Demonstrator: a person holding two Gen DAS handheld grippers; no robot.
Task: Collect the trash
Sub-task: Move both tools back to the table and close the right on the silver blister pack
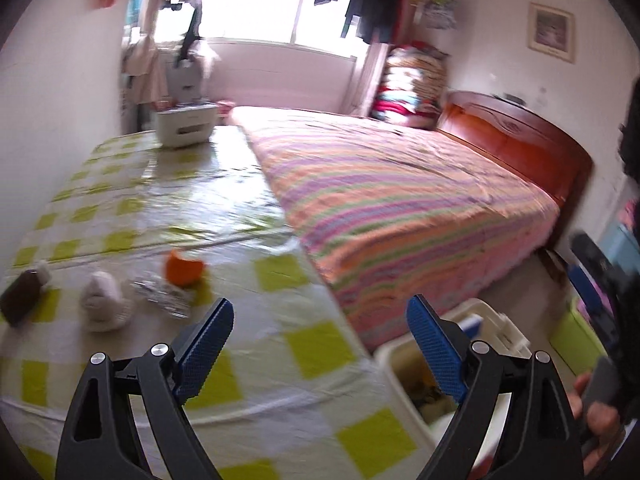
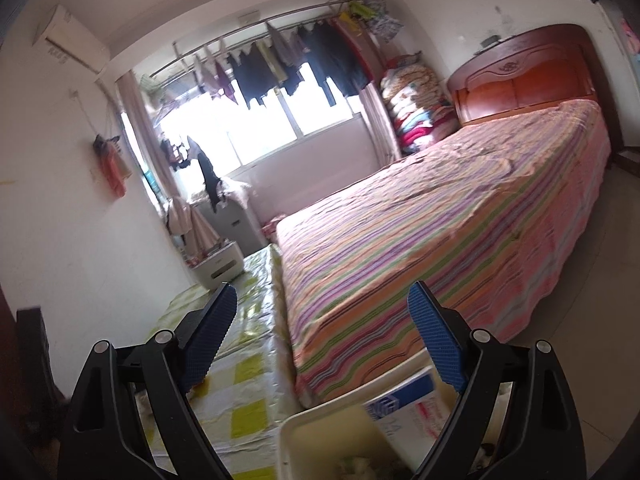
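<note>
Table (image 1: 312, 344) under green-checked plastic cover: orange peel (image 1: 183, 267), crumpled clear wrapper (image 1: 162, 294), white wad (image 1: 102, 300), brown bottle (image 1: 20, 294) near left edge; white box (image 1: 186, 122) at far end.

Striped bedspread (image 2: 440, 232) in pink, orange, green and purple over the bed, filling the right half of the room. Red-brown wooden headboard (image 2: 528, 76) against the right wall, far end. Stack of folded quilts (image 2: 416, 104) in the far corner, just beside the headboard. Dark clothes (image 2: 300, 64) on a rail across the bright window (image 2: 272, 120), far wall. Air conditioner (image 2: 72, 40) high on the left wall. White box-shaped appliance (image 1: 186, 122) at the far end of the green-and-white checked cloth (image 1: 312, 344). Framed picture (image 1: 552, 32) on the right wall.
</note>
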